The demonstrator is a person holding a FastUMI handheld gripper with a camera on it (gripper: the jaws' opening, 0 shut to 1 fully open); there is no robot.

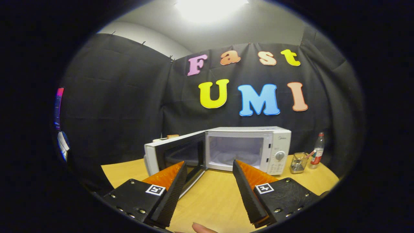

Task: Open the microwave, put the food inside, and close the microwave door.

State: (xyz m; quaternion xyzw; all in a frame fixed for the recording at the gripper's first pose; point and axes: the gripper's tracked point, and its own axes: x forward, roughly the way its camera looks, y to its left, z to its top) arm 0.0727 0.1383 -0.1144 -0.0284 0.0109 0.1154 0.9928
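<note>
My tool (209, 165) is held above the wooden bench (216, 197), its two fingers (173, 184) spread wide apart with nothing between them. Ahead of the fingers the white microwave (247, 149) stands on the bench against the black cloth wall. Its door (174, 155) is swung open to the left, and the left fingertip overlaps the lower part of that door in my view; whether it touches I cannot tell. The cavity (234, 150) is lit and looks bare. Right of the microwave, just beside its control panel (278, 158), sits a small wire basket (298, 162), and next to that a clear bottle with a red label (318, 150). A small tan object (172, 136) lies behind the door, too hidden to name. A fingertip (203, 228) shows below the fingers.
</note>
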